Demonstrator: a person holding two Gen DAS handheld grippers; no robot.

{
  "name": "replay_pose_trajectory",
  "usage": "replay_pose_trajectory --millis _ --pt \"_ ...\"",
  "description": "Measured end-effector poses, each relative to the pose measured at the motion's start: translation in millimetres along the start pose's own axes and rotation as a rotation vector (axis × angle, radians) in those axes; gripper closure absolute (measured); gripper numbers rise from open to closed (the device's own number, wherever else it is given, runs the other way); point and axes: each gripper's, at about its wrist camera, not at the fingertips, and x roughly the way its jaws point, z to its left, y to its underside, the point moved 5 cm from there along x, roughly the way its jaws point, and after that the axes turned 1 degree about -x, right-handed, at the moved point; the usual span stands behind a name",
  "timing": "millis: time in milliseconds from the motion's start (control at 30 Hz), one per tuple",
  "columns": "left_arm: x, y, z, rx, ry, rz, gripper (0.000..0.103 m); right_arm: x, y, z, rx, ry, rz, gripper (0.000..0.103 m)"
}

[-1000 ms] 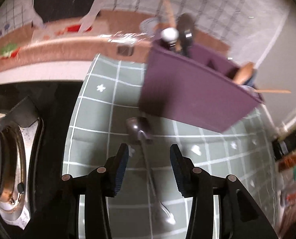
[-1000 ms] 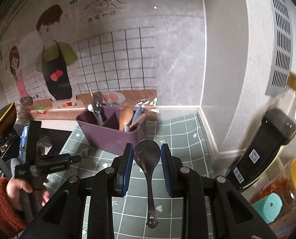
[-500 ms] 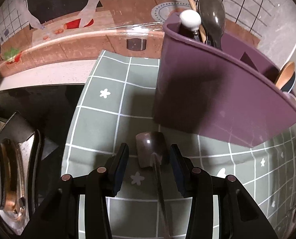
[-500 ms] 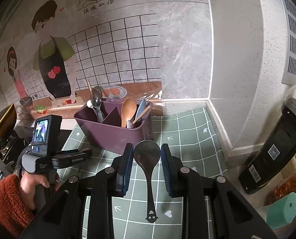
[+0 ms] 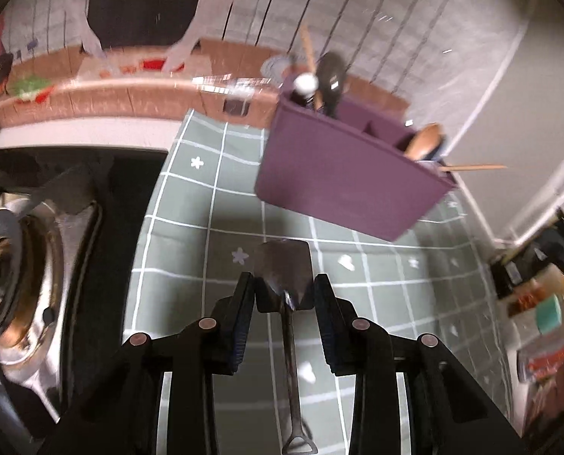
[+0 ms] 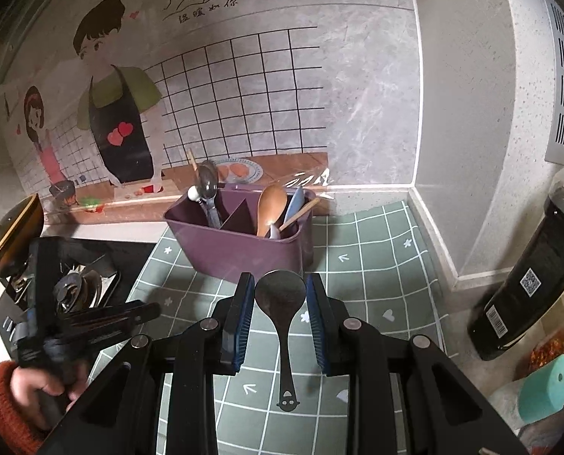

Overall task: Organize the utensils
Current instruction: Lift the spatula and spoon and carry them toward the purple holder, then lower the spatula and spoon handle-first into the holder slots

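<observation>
**Ana:** Closing in, the left gripper (image 5: 284,295) has its jaws tightened onto the small metal spatula (image 5: 284,269) that lay loose between them a second ago; the pads now press on both edges of the blade, and the handle runs back under the gripper.

**Ben:** And the right gripper (image 6: 280,297)?

**Ana:** Unchanged. It is clamped on the bowl of a dark spoon (image 6: 280,295), whose handle points back toward the camera. Both utensils are out in front of the purple utensil holder (image 6: 240,254), which stands on the green checked mat (image 6: 373,276).

**Ben:** How will they handle?

**Ana:** I judge both light and stiff, but smooth metal, so slippery. Held by the head, each could pivot or slide out when tipped; a grip nearer the neck would probably be steadier.

**Ben:** Room to move?

**Ana:** The holder's left compartment has a spoon and a white-knobbed tool; the right one has a wooden spoon (image 6: 270,204) and others leaning outward. The middle section looks freer. The stove burner (image 5: 20,265) lies to the left, bottles (image 6: 528,276) and the wall corner to the right, so the clear way is straight ahead, over the holder's near rim.
</observation>
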Motion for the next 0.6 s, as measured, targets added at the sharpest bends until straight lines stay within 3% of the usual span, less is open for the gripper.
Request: replay_pose_trajectory --millis 333,467,600 --pt "-68 5 -22 0.070 0.067 -0.114 0.070 -9 5 23 -0.031 -0.001 -0.001 0.078" --pt "-102 -30 -44 0.105 0.119 -0.214 0.070 -19 -7 33 -0.037 -0.003 -0.035 0.078" --pt "-148 -99 -75 0.150 0.174 -0.406 0.070 -45 -58 46 -0.062 -0.015 -0.144 0.078"
